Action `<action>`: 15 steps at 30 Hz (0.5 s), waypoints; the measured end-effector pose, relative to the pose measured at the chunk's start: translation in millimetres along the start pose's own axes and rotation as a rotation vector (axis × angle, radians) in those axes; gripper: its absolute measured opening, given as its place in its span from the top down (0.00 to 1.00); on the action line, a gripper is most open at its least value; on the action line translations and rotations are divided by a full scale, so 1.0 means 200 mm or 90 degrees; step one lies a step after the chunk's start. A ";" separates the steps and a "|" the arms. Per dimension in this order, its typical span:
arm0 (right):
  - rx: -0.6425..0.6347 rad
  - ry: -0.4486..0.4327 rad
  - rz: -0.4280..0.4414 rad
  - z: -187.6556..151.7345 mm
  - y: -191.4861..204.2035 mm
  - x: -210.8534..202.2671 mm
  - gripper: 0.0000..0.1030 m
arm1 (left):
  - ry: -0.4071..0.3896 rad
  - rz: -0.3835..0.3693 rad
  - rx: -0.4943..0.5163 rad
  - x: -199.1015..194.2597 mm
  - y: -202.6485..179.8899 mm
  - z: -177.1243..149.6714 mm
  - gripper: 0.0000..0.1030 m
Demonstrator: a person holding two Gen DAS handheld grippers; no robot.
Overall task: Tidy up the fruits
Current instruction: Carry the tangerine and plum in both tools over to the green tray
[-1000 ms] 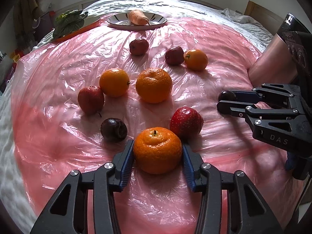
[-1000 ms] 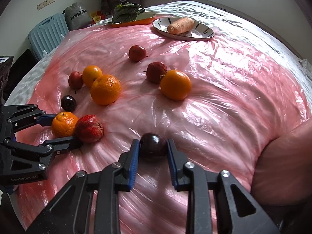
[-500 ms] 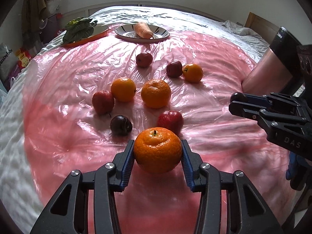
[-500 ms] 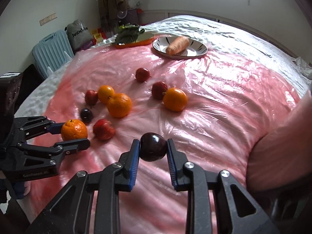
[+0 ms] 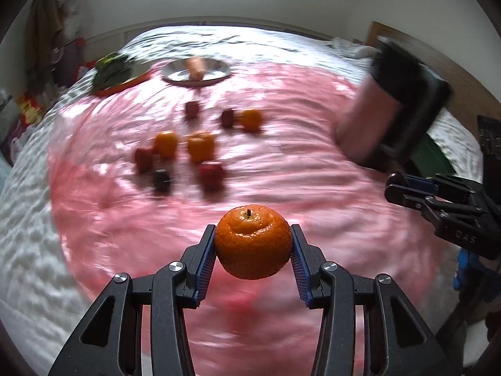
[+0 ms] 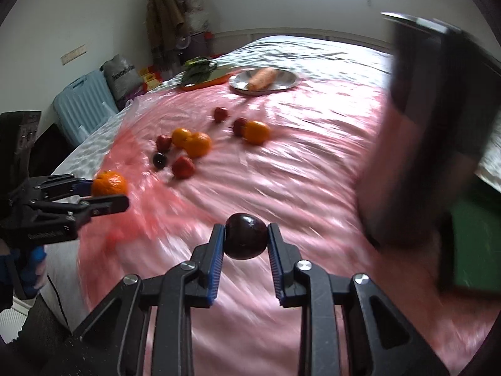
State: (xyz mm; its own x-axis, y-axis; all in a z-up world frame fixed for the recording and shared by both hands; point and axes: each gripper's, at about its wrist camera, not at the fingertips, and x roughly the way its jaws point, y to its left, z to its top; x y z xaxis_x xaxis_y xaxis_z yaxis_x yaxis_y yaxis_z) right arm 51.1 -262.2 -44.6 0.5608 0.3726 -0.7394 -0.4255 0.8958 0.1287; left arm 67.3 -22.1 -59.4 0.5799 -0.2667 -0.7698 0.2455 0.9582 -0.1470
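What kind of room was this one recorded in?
Probably a bedroom at home: the fruit lies on a pink plastic sheet spread over a bed, with a coat hanging on the wall and a suitcase beside it.

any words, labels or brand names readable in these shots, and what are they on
"DAS": white letters on the body of the right hand-held gripper, seen from the left wrist.
White print on the body of the left hand-held gripper: too blurred to read.
Dark print on the grey bag by the wall: too blurred to read.
Nothing else legible.

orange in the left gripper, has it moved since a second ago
Yes. The orange has lifted up and back from the red apple it sat beside.
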 end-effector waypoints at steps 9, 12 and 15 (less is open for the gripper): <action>0.091 -0.014 -0.118 -0.23 -0.58 -0.33 0.70 | -0.015 -0.121 0.113 -0.02 -0.66 0.07 0.61; 0.117 -0.025 -0.161 -0.28 -0.78 -0.43 0.70 | -0.017 -0.159 0.152 0.01 -0.89 0.10 0.61; 0.139 -0.037 -0.197 -0.30 -1.00 -0.50 0.70 | -0.020 -0.196 0.188 0.06 -1.11 0.15 0.61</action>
State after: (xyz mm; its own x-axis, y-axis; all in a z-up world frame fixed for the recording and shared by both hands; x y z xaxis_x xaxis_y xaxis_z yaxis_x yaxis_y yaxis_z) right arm 36.4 -492.6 -35.8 0.6813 0.0837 -0.7272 -0.0720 0.9963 0.0472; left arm 42.4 -240.7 -16.9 0.4670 -0.5430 -0.6979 0.6198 0.7640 -0.1797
